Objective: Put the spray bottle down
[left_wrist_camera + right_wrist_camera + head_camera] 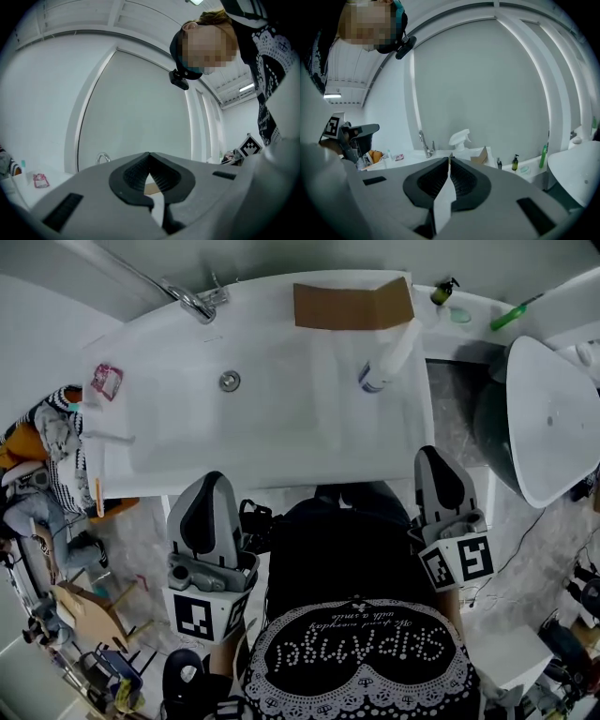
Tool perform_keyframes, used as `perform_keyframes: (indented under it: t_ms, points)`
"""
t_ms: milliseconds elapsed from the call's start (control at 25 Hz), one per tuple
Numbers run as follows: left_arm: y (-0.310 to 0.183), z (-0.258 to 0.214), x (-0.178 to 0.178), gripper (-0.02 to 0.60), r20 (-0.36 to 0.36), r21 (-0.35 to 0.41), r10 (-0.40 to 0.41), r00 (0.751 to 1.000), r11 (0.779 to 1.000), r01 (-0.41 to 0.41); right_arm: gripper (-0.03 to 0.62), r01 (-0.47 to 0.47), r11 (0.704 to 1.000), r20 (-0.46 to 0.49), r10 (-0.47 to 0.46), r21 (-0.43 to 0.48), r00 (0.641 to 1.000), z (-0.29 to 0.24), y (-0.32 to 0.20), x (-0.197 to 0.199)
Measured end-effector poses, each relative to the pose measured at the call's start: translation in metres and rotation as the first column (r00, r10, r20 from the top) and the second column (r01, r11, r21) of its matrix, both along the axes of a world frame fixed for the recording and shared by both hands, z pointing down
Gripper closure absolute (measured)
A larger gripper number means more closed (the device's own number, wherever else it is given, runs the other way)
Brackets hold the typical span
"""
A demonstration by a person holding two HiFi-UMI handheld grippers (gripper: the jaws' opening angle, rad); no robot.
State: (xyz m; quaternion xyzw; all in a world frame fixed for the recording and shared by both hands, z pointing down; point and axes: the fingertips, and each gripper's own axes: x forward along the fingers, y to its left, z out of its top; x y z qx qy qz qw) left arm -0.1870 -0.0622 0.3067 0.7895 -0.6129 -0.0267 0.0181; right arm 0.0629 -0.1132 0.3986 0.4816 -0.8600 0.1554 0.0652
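Observation:
A white spray bottle (386, 360) stands upright on the right part of the white sink top (281, 427), well apart from both grippers. The right gripper view shows the spray bottle (460, 139) beyond the jaw tips, next to a brown cardboard piece (483, 155). My left gripper (208, 486) is held low in front of the sink's near edge, shut with nothing in it. My right gripper (436, 460) is at the sink's near right corner, also shut and empty. In each gripper view the jaws meet at the tips, left gripper (149, 157) and right gripper (449, 161).
A chrome faucet (195, 302) stands at the back left and a drain (230, 381) lies below it. A cardboard piece (352, 306) leans at the back. A pink packet (106, 381) is on the left ledge. A green bottle (514, 312) and a white basin (553, 418) are at the right.

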Motion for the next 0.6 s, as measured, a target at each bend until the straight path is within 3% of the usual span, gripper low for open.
perform_keyframes:
  t_ms: [240,600]
  points:
    - [-0.012,0.001,0.001,0.577,-0.019,-0.006,0.022,1.0,1.0,-0.022,0.568,-0.003,1.0,-0.058,0.003,0.002,0.998,-0.001,-0.005,0.0]
    - [-0.015,-0.002,-0.005,0.577,-0.024,0.008,0.039,0.999,0.999,-0.039,0.568,-0.006,1.0,-0.058,0.007,0.012,0.998,-0.005,-0.004,-0.006]
